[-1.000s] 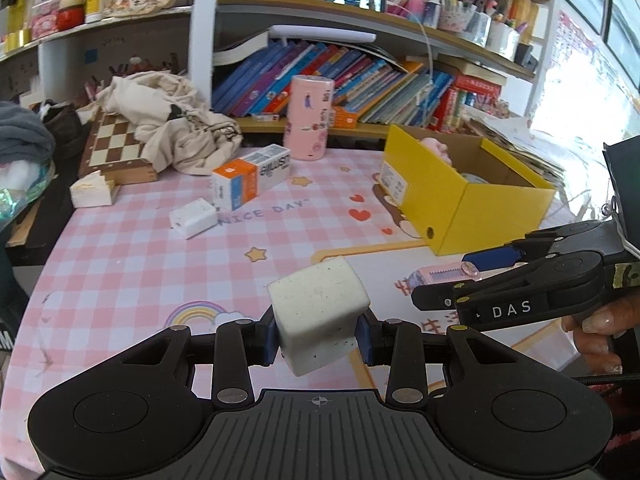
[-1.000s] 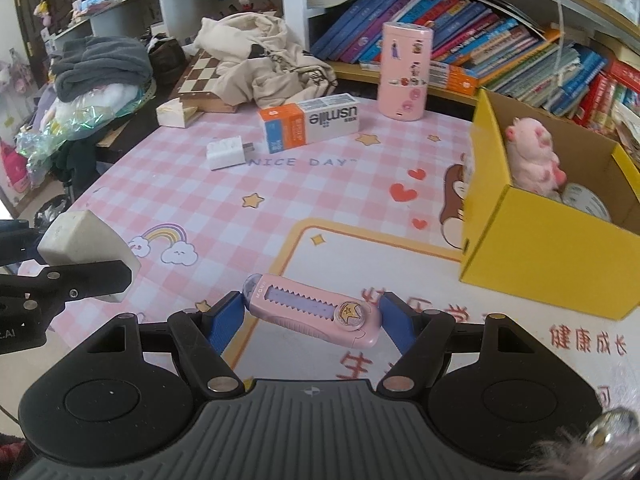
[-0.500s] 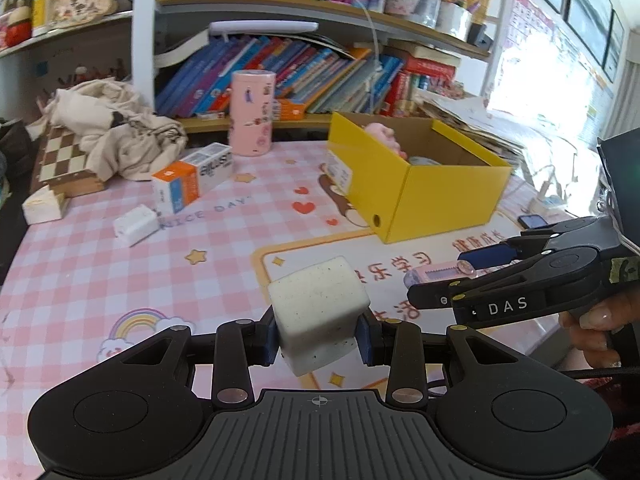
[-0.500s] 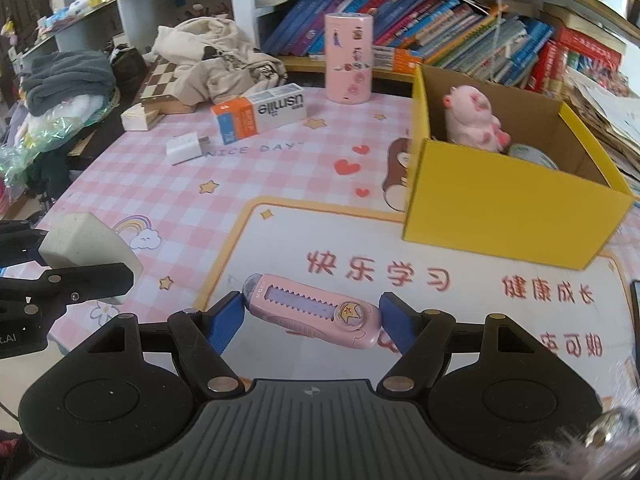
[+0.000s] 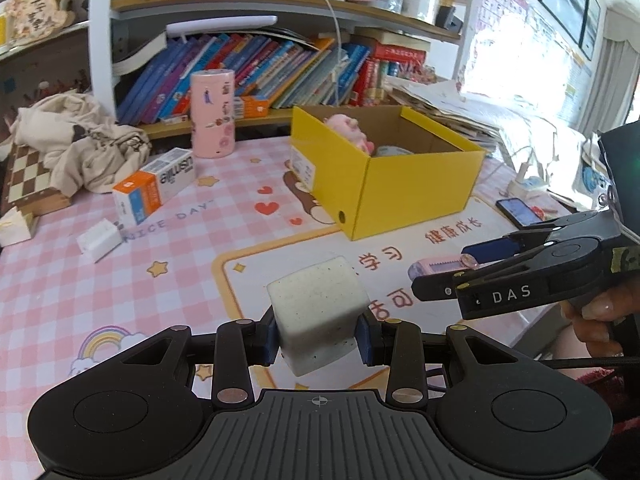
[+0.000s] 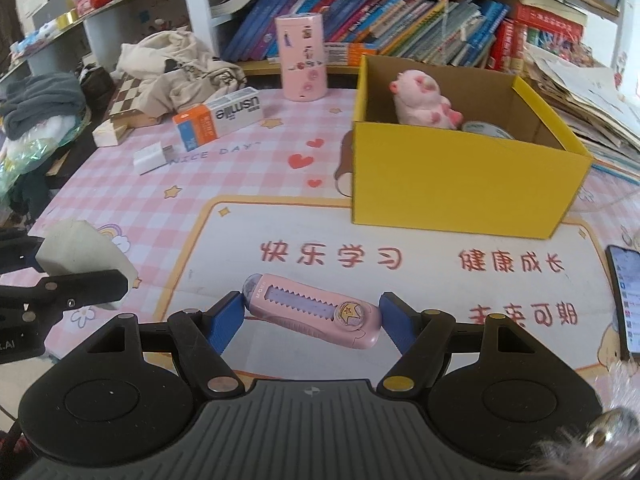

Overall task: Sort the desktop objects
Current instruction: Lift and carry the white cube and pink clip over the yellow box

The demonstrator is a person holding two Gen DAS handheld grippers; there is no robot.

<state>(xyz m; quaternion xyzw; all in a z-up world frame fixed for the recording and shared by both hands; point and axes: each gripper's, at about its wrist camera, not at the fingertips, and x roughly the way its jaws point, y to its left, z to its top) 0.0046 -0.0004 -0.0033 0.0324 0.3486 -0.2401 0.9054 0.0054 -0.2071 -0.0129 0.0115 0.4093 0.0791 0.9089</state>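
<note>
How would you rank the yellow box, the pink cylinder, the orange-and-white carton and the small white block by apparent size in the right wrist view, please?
1. yellow box, clearly the largest.
2. and 3. pink cylinder and orange-and-white carton: too alike to rank, and the cylinder stands farther back.
4. small white block, the smallest.

Surface: pink checked desk mat [image 6: 120, 184].
12 o'clock: pink canister [image 6: 303, 58].
2 o'clock: yellow box [image 6: 460, 176].
10 o'clock: toothpaste carton [image 6: 218, 117], white charger [image 6: 151, 156].
3 o'clock: phone [image 6: 626, 296].
</note>
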